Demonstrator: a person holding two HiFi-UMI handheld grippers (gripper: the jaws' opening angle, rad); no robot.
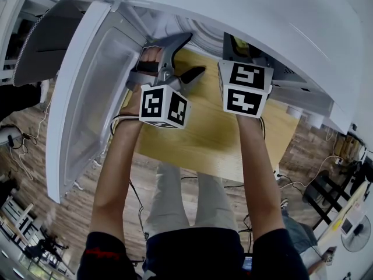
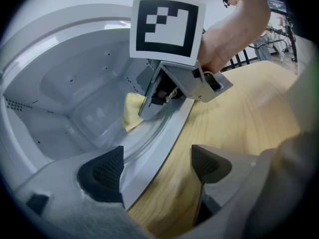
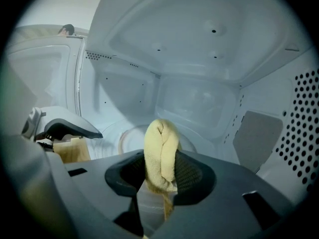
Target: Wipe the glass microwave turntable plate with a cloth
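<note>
Right gripper [image 3: 160,177] clamps the folded yellow cloth [image 3: 160,151]; the glass turntable plate [image 3: 130,135] lies just ahead of and below its jaws. I should press the cloth flat and sweep in arcs. My left gripper [image 2: 157,168], jaws apart, holds nothing.

The right claw [image 3: 160,176] pinches a folded yellow cloth [image 3: 160,146] inside the microwave [image 3: 199,49], near its glass plate [image 3: 130,134].

Light wooden tabletop [image 1: 215,139] at centre, viewed steeply from above. Below and around it lies a brown wood-plank floor [image 1: 70,212], crossed by loose cables [image 1: 137,202]. At the near right stand a black metal frame [image 1: 326,196] and a white fan [image 1: 356,233]. Lighting is even and diffuse.
</note>
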